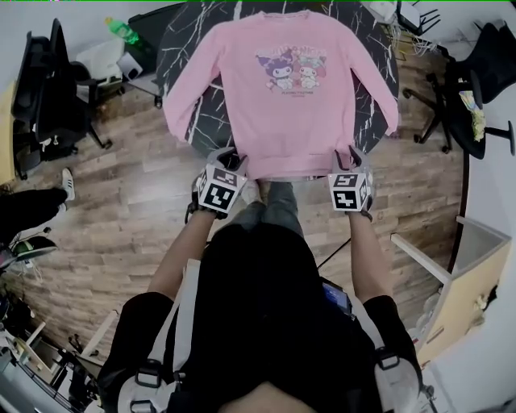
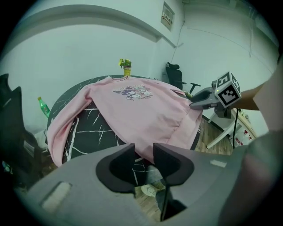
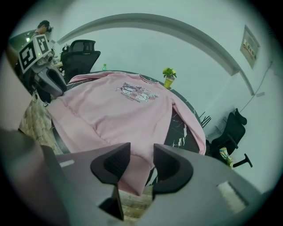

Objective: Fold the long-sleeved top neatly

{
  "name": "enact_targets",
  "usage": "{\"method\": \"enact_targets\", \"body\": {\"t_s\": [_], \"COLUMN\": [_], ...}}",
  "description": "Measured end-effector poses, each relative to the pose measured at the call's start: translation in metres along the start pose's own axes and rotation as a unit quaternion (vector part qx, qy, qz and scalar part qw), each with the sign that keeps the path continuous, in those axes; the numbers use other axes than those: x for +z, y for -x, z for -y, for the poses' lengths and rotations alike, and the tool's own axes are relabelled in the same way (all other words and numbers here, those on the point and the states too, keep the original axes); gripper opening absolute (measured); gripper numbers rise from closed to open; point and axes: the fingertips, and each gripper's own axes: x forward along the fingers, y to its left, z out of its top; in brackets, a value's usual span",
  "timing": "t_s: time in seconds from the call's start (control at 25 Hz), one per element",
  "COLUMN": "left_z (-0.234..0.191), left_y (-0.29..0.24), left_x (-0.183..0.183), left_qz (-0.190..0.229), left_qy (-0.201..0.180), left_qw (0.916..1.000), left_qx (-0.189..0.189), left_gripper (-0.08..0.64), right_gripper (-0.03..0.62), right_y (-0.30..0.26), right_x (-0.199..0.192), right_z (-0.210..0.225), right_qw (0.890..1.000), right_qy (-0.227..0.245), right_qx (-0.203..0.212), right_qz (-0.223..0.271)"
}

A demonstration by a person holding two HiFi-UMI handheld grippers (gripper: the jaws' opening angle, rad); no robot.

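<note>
The person stands at the near edge of the table, arms out, one gripper in each hand. The left gripper sits at the near left corner of the top, the right gripper at the near right corner. Both point down and forward at the hem.

Looking along the left gripper, its jaws stand partly apart. A bit of pink hem and the table's dark edge show in the gap, but the pads do not press on the cloth. The right gripper is much the same: jaws apart, with the hem's corner hanging over the table edge between them, not pinched. Below the table edge a shoe shows on the wood floor.

The top is pink and lies flat, front up, across the round black table with white veins. Its hem is nearest the person and its collar is at the far side. A cartoon print sits on the chest. The sleeves spread out and down. The one on the left gripper's side drapes over the table edge, and so does the other.

Just past the collar stands a small potted plant. Farther off to the left are a green bottle and a black chair, and another chair is off to the right.
</note>
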Motion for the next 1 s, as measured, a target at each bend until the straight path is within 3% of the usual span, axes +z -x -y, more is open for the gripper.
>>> {"method": "enact_targets", "body": {"t_s": [0.28,0.52,0.72,0.84,1.0], "left_z": [0.002,0.031,0.047,0.046,0.045], "left_y": [0.018,0.021,0.005,-0.003,-0.004], "left_x": [-0.012,-0.022,-0.028,-0.038,-0.043], "left_qz": [0.007,0.012,-0.016,-0.045,-0.046], "left_qy": [0.068,0.120,0.133,0.154,0.198], "left_qw": [0.9977,0.9915,0.9899,0.9861,0.9784], "left_qx": [-0.003,-0.049,-0.046,-0.041,-0.037], "left_gripper": [0.153,0.202,0.227,0.190,0.064], "right_gripper": [0.170,0.169,0.167,0.148,0.071], "right_y": [0.006,0.006,0.005,0.002,0.001], "right_x": [-0.020,-0.034,-0.046,-0.046,-0.048], "right_z": [-0.003,-0.001,-0.001,-0.002,0.001], "right_qw": [0.999,0.994,0.993,0.992,0.992], "right_qy": [-0.044,-0.103,-0.114,-0.111,-0.092], "right_qx": [0.007,0.018,0.039,0.062,0.086], "right_qz": [-0.006,-0.010,-0.017,-0.012,-0.004]}}
